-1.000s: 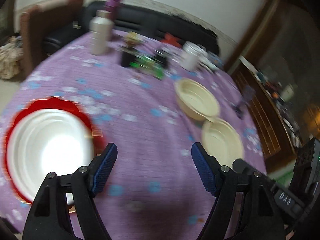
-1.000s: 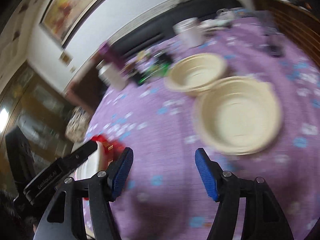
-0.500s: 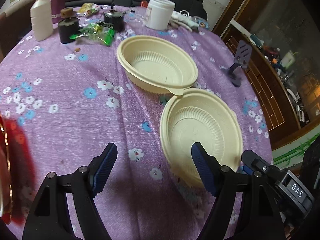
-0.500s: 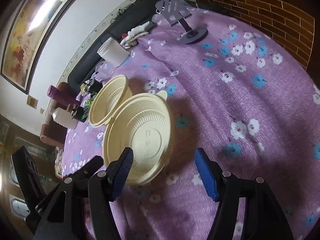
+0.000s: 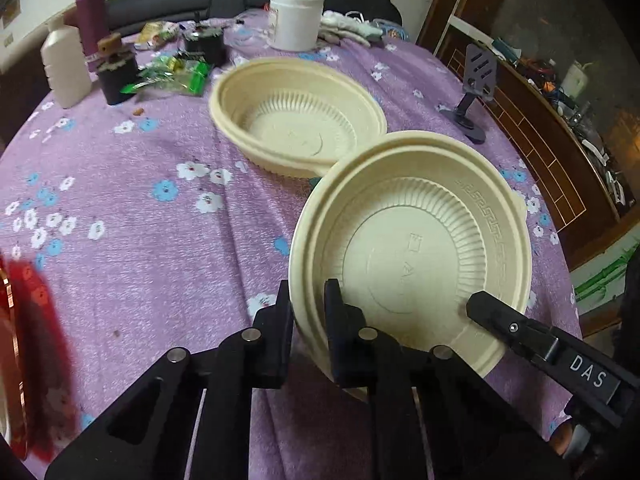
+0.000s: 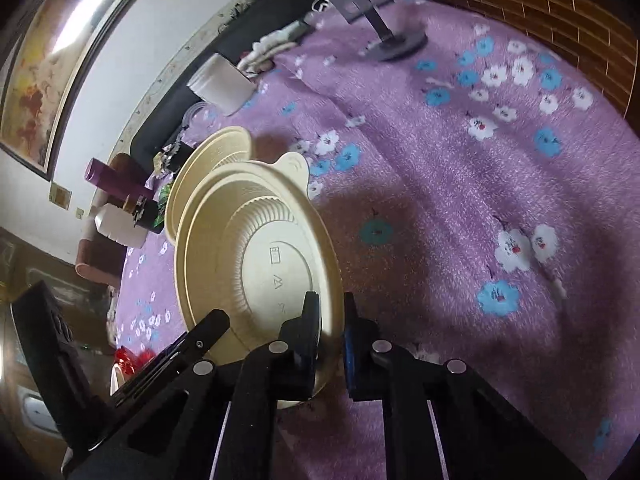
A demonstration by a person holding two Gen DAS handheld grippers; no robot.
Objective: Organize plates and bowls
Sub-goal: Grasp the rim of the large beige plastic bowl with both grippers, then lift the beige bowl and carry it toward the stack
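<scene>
**Two grippers pinch one bowl's rim from opposite sides**

Nearest the left wrist camera, the left gripper [image 5: 308, 312] is clamped tight on the near-left rim of the closer cream plastic bowl [image 5: 416, 240], one finger outside the wall and one inside. The right gripper [image 6: 329, 320] grips the same bowl's rim on the opposite, near-right side, closed just as far. A grip on each side probably serves to lift the wide, light bowl level, so it can be nested without tipping.

The bowl sits toward the near right edge of the round table, on the purple flowered tablecloth [image 5: 160, 240]. Touching its far rim is the second cream bowl [image 5: 296, 120], nearer the table's middle, the likely place to stack. At the near left edge a red-rimmed plate [image 5: 16, 360] shows only as a blur.

Along the far edge stand a white bottle [image 5: 66, 68], a white jar [image 5: 296, 18] and green wrappers [image 5: 176, 76]; a phone stand [image 5: 474, 92] sits at the right edge.
</scene>
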